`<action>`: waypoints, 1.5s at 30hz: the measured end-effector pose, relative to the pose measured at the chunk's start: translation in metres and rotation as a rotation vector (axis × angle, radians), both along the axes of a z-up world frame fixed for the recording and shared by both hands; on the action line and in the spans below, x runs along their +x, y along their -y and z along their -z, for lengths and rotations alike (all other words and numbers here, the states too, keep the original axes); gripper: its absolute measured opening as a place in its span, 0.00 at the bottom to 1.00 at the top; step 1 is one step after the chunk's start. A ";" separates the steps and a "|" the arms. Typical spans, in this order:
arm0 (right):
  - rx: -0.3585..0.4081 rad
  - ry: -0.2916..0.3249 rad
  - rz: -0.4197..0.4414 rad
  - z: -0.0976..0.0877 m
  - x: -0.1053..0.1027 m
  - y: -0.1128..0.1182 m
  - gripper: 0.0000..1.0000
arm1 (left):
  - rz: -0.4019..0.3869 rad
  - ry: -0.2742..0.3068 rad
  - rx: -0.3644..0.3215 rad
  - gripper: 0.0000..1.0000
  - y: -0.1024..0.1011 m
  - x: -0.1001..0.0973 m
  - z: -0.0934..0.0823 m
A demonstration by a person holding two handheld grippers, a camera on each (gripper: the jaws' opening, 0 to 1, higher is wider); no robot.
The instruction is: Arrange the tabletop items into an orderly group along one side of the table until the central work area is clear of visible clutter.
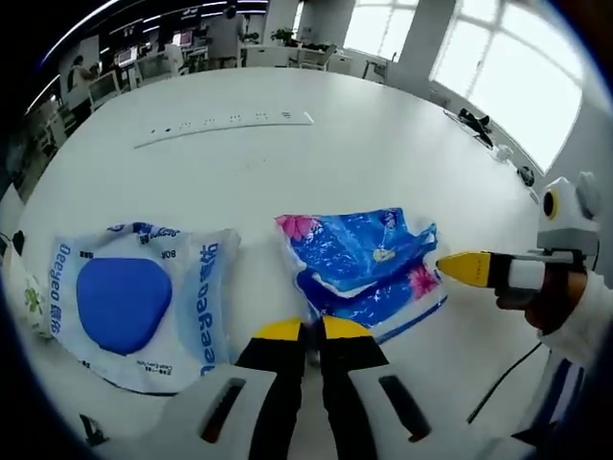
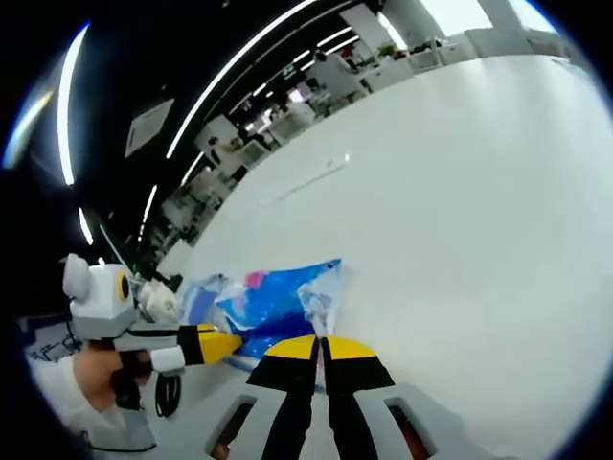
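Yellow-tipped jaws of the left hand-held gripper (image 1: 305,331) are closed on the edge of a crinkly blue bag (image 1: 364,264) with pink flowers, lying on the white counter (image 1: 287,172). Beside it lies a white pack (image 1: 134,302). Right hand-held gripper (image 2: 321,347) pinches the bag's other corner.

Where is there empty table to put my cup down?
The white table lies bare beyond the blue flowered pack, up to the long white strip. It is crowded near you: the white wipes pack beside the flowered pack, with the left gripper and right gripper there.
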State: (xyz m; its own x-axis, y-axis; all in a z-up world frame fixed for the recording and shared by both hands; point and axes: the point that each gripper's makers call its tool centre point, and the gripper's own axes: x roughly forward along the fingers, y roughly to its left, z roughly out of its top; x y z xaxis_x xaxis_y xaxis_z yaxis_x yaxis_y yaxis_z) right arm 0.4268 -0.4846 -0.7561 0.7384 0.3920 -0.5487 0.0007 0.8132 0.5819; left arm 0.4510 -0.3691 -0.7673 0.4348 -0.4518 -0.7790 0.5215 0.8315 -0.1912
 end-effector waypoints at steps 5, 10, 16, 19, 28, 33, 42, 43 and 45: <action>-0.022 -0.007 -0.009 0.003 0.000 0.000 0.01 | 0.001 0.007 0.000 0.03 0.000 0.000 0.000; -0.078 0.022 -0.052 -0.002 0.000 -0.002 0.06 | -0.026 0.032 0.016 0.25 -0.004 0.004 -0.004; -0.109 0.074 -0.057 -0.015 -0.003 -0.002 0.28 | -0.020 0.068 -0.005 0.36 -0.003 0.001 -0.020; -0.109 0.094 -0.050 -0.023 -0.008 -0.003 0.35 | -0.010 0.105 -0.020 0.44 -0.003 -0.001 -0.033; -0.117 0.149 0.001 -0.057 -0.041 -0.005 0.51 | 0.030 0.189 -0.050 0.56 -0.013 -0.017 -0.065; -0.133 0.166 0.030 -0.073 -0.063 -0.009 0.55 | 0.033 0.222 -0.087 0.66 -0.034 -0.029 -0.081; -0.149 0.199 0.084 -0.099 -0.100 -0.027 0.57 | 0.003 0.235 -0.106 0.66 -0.092 -0.058 -0.094; -0.149 0.200 0.087 -0.100 -0.103 -0.030 0.57 | -0.002 0.237 -0.106 0.66 -0.102 -0.061 -0.096; -0.150 0.201 0.091 -0.102 -0.108 -0.036 0.57 | -0.012 0.240 -0.110 0.66 -0.120 -0.067 -0.098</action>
